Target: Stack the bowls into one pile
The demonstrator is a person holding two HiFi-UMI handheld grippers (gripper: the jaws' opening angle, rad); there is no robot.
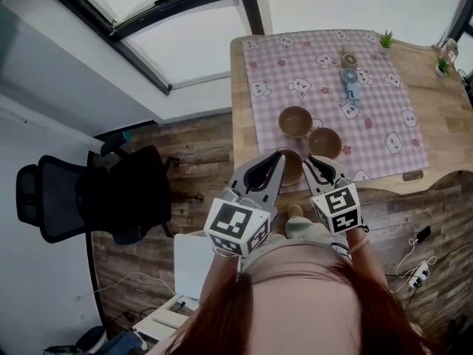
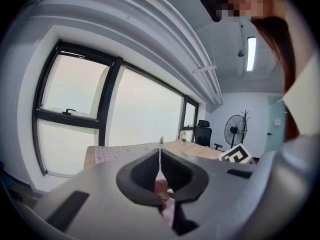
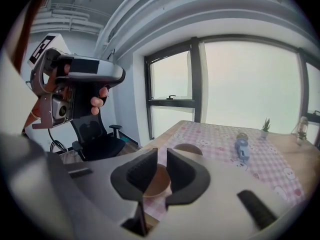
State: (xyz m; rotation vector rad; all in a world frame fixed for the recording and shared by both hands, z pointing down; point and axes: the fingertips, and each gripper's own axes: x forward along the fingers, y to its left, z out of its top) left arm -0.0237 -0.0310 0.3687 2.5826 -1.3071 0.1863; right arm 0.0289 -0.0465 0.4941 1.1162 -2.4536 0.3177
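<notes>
None of the three round brown bowls (image 1: 295,121) was stacked yet; they sat side by side on the pink checked cloth (image 1: 384,117) while my left gripper (image 1: 279,154) hung closed and empty and my right gripper (image 1: 310,160), barely parted, held nothing

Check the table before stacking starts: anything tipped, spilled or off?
Nothing stands out. The three bowls sit upright and apart on the checked cloth, with nothing spilled. The small fan lies flat farther back. The left gripper and right gripper hover empty near the table's edge.
</notes>
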